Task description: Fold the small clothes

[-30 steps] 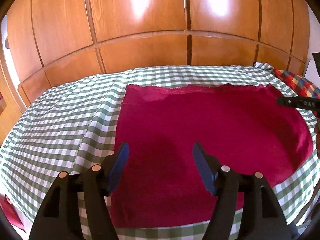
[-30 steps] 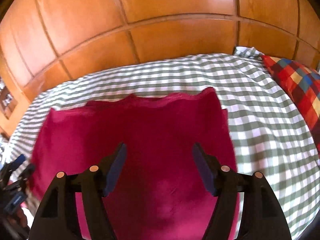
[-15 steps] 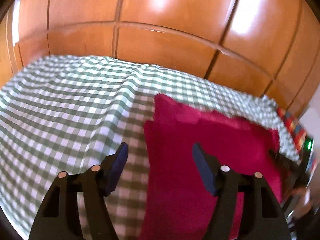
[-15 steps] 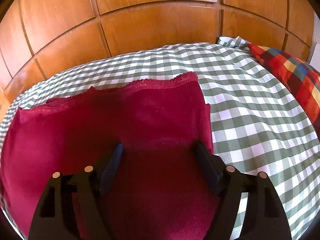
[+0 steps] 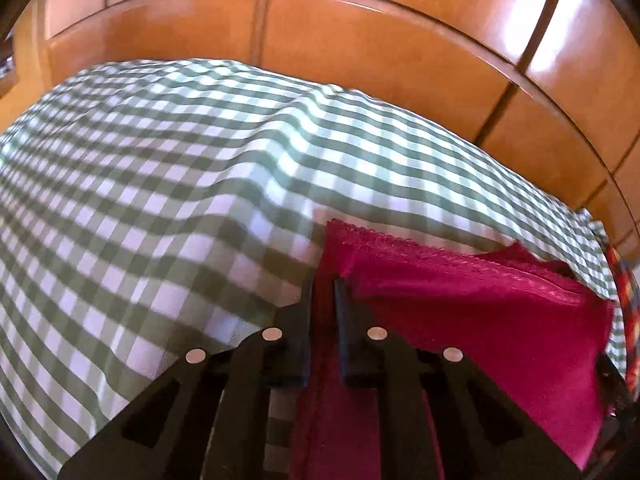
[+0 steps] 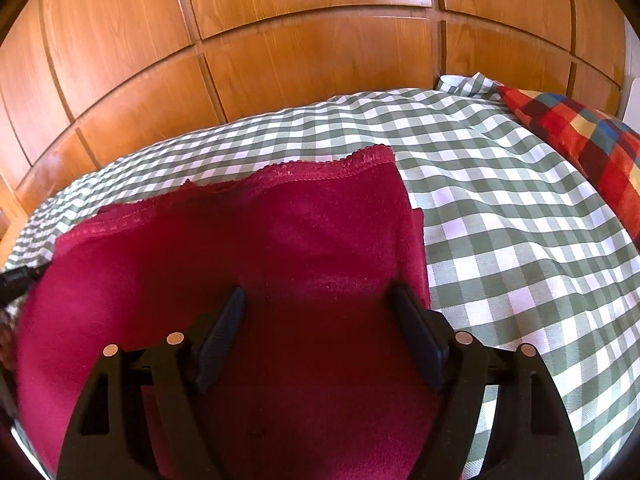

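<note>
A dark red garment point(image 6: 248, 264) with a lace-trimmed far edge lies flat on the green-and-white checked bedspread point(image 6: 500, 208). My left gripper point(image 5: 322, 292) is shut on the garment's left edge point(image 5: 480, 312), the fabric running between its two fingers. My right gripper point(image 6: 320, 300) is open, low over the garment's right part, fingers either side of bare red fabric. The left gripper's tip point(image 6: 16, 276) shows at the left edge of the right wrist view.
A wooden panelled wardrobe point(image 6: 304, 52) stands behind the bed. A red patchwork pillow point(image 6: 584, 140) lies at the bed's right end. Checked bedspread point(image 5: 140, 200) stretches to the left of the garment.
My left gripper has swung to the garment's left edge and closed on it. My right gripper has dropped closer to the garment and stays open.
</note>
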The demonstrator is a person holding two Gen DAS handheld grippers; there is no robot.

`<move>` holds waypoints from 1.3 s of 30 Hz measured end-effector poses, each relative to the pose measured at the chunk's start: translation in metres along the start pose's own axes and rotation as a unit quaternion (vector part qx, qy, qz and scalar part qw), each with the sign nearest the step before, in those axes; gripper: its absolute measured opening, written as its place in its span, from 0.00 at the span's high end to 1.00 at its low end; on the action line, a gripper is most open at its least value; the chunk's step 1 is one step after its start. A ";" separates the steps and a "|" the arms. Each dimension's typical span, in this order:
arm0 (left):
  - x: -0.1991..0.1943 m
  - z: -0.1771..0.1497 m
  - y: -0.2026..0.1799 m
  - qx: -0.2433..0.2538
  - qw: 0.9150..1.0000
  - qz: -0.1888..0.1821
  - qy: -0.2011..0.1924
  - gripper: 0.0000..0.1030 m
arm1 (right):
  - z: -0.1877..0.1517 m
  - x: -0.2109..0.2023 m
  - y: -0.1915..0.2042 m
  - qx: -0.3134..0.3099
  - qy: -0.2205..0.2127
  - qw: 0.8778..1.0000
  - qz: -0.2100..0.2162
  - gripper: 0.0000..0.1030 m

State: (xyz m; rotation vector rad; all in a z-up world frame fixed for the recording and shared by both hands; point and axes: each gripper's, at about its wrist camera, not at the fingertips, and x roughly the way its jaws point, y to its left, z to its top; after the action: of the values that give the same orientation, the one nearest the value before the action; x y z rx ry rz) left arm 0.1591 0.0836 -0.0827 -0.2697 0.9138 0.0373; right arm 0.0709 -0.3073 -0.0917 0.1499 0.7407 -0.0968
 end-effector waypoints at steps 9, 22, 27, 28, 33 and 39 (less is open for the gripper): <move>-0.056 -0.003 -0.020 0.046 0.995 0.068 -0.062 0.68 | 0.001 0.000 -0.002 0.001 -0.001 1.000 0.003 0.25; -0.108 -0.054 -0.042 0.095 0.991 0.036 -0.089 0.53 | 0.001 0.000 -0.002 -0.001 -0.001 1.000 0.000 0.25; -0.108 -0.064 -0.044 0.102 0.991 0.037 -0.082 0.53 | 0.001 0.000 -0.002 -0.001 0.000 1.000 0.000 0.25; -0.108 -0.065 -0.044 0.103 0.991 0.038 -0.081 0.53 | 0.001 0.000 -0.002 -0.001 0.000 1.000 0.000 0.25; -0.107 -0.067 -0.042 0.101 0.991 0.040 -0.078 0.53 | 0.002 -0.001 -0.002 -0.001 0.000 1.000 0.000 0.25; -0.098 -0.072 -0.041 0.098 0.992 0.044 -0.065 0.53 | 0.002 -0.001 -0.002 -0.001 0.000 1.000 0.000 0.25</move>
State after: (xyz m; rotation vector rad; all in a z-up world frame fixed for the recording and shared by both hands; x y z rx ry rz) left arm 0.0487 0.0344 -0.0383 -0.0438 0.7921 0.0454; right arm 0.0714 -0.3093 -0.0899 0.1483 0.7407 -0.0965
